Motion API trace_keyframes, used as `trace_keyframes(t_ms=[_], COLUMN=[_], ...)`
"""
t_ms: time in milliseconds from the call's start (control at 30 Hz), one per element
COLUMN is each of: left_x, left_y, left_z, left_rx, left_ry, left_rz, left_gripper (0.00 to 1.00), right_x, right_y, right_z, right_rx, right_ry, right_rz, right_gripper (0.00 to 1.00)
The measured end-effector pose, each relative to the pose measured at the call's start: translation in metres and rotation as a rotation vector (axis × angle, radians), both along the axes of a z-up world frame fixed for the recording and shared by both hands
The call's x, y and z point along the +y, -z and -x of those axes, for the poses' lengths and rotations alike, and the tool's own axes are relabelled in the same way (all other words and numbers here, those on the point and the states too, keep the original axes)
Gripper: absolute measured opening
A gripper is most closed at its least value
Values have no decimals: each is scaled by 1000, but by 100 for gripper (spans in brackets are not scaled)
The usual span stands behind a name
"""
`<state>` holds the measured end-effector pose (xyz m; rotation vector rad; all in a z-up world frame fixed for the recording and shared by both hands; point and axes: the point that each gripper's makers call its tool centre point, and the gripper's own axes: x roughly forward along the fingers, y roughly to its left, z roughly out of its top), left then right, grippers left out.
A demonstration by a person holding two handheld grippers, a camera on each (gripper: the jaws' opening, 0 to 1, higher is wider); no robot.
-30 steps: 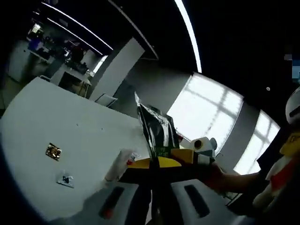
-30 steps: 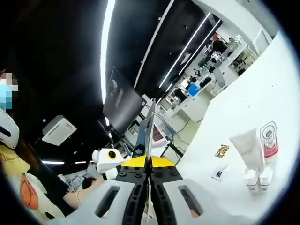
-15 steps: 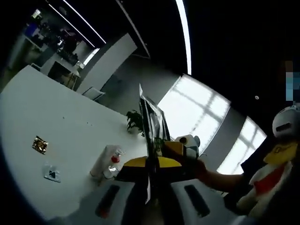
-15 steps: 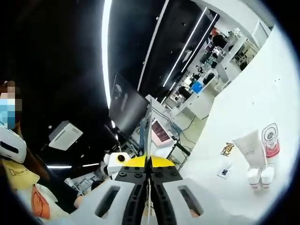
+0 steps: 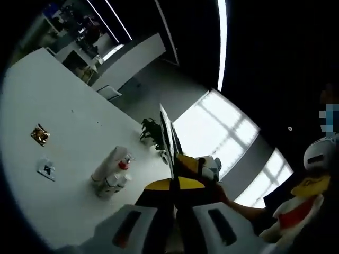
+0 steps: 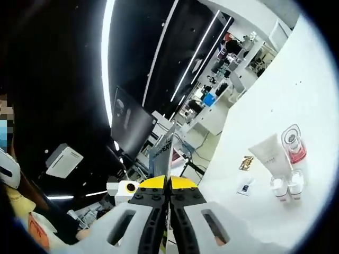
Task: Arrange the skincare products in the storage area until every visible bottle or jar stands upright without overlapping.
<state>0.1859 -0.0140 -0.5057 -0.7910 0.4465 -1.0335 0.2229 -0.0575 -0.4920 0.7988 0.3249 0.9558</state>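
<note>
My left gripper [image 5: 172,186] is shut on a dark foil sachet [image 5: 168,138] that rises edge-on from its jaws. The right gripper [image 5: 202,167], yellow with a white box, sits close behind the sachet with a hand on it. In the right gripper view my right gripper [image 6: 168,183] is shut on the same thin sachet [image 6: 163,153], and the left gripper [image 6: 125,188] shows low on the left. On the white table [image 6: 312,79] stand a white tube [image 6: 267,156], a red-banded bottle [image 6: 294,144] and two small white bottles [image 6: 286,184]. That cluster [image 5: 110,172] looks small in the left gripper view.
A gold sachet [image 6: 245,163] and a small pale sachet [image 6: 244,186] lie flat on the table near the cluster, the gold sachet [image 5: 39,135] and pale sachet [image 5: 46,169] also lying left of it. A potted plant [image 5: 150,132] stands at the table's far edge. A person stands at the right [image 5: 312,180].
Both cameras have swung, so the table sits differently in each view. In the left gripper view the sachet has gone from showing its face to nearly edge-on. The products have not moved.
</note>
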Motion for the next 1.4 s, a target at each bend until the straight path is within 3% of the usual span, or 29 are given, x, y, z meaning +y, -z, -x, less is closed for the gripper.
trace_keyframes(t_ms=[100, 167, 200, 267, 400, 567, 800, 1100, 1400], left_x=[0, -1, 0, 0, 8, 13, 18, 17, 9], left_y=[2, 4, 6, 8, 22, 44, 79, 118, 152], left_z=[2, 4, 5, 5, -1, -6, -12, -24, -40], left_rx=[10, 24, 25, 31, 87, 134, 211, 278, 332], left_ry=[-10, -5, -6, -5, -28, -49, -71, -63, -58], left_rz=[18, 30, 29, 32, 59, 28, -9, -75, -115], left_gripper=[0, 0, 0, 0, 0, 0, 0, 0, 0], right_x=[0, -1, 0, 0, 0, -4, -9, -20, -36], right_y=[1, 2, 3, 13, 25, 39, 49, 56, 73], right_z=[2, 4, 5, 6, 8, 11, 19, 23, 21], right_rx=[-12, -78, -125, -163, -134, -127, -128, -202, -194], right_ry=[-6, 4, 8, -3, -27, -22, -24, 5, 33], right_rz=[-17, 11, 42, 117, 150, 209, 246, 343, 399], right_gripper=[1, 2, 3, 9, 27, 41, 45, 61, 73])
